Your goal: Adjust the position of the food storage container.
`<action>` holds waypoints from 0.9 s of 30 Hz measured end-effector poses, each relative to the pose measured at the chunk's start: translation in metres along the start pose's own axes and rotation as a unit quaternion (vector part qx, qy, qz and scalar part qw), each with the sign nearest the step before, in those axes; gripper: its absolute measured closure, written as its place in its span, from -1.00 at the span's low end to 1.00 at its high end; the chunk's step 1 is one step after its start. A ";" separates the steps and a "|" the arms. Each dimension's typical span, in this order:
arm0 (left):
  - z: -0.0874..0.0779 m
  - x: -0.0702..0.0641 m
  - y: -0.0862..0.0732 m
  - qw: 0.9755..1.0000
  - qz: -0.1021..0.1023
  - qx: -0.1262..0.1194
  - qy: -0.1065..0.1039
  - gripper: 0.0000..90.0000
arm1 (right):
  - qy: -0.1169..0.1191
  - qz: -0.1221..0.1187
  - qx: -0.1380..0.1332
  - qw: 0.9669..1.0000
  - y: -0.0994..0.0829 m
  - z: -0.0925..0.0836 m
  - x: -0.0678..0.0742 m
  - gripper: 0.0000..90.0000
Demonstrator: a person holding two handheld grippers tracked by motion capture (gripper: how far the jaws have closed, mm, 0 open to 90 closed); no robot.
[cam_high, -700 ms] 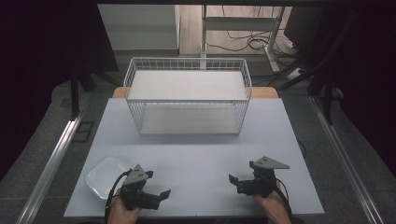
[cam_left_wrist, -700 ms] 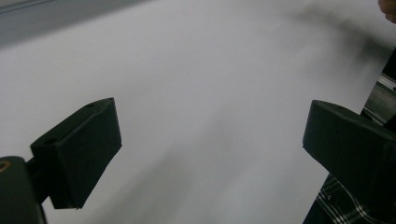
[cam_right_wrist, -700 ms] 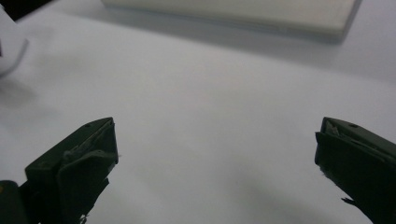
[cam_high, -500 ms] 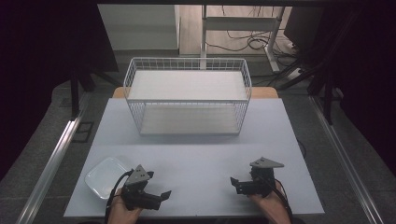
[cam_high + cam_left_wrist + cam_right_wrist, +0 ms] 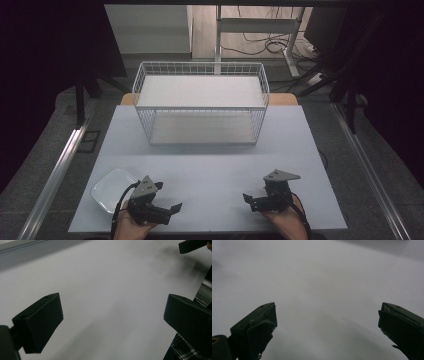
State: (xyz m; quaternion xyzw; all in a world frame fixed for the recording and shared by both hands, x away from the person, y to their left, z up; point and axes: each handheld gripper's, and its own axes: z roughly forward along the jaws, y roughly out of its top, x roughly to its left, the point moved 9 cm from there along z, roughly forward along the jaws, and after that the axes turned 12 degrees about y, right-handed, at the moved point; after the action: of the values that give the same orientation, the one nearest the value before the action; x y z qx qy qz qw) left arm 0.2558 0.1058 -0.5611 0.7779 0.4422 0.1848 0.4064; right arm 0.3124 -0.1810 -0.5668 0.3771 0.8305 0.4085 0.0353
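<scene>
Plate lies just beside the open, empty left hand-held gripper.

Both my hands low at the near edge, well apart. Left gripper points inward to the right, jaws spread wide, nothing between them. Right gripper points inward to the left, jaws equally wide, also empty

— What's on my table, counted?

— One white wire basket, upper centre of the frame. One clear plastic dish, lower left.

— And my claws?

— Two: left gripper and right gripper, bottom edge.
</scene>
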 end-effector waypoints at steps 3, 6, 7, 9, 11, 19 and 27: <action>-0.003 0.003 0.002 1.000 0.002 -0.004 0.013 -0.83 | 0.005 0.002 0.008 1.000 -0.002 0.001 0.000 -0.95; -0.010 0.008 0.006 1.000 -0.002 -0.011 0.025 -0.77 | 0.001 0.001 0.009 1.000 -0.002 0.001 -0.001 -0.94; -0.013 0.011 0.008 1.000 -0.005 -0.015 0.027 -0.75 | -0.002 0.003 0.010 1.000 -0.002 0.000 -0.001 -0.92; -0.020 0.019 0.010 0.999 -0.004 -0.022 0.047 -0.69 | -0.005 0.001 0.011 1.000 -0.002 0.000 -0.002 -0.88; -0.027 0.030 0.011 0.997 -0.001 -0.026 0.072 -0.64 | -0.005 -0.001 0.006 1.000 -0.001 -0.001 -0.003 -0.85; -0.057 0.074 0.008 0.990 -0.036 -0.043 0.128 -0.44 | -0.004 0.007 -0.015 1.000 0.003 -0.004 -0.004 -0.74; -0.084 0.111 -0.010 0.986 -0.069 -0.034 0.149 0.21 | -0.003 -0.006 -0.023 1.000 0.006 -0.005 -0.003 -0.68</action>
State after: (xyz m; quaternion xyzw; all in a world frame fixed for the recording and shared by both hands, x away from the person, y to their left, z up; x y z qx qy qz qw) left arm 0.2561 0.2406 -0.5267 0.6953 0.5437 0.2851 0.3736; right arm 0.3163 -0.1840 -0.5602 0.3727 0.8230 0.4261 0.0485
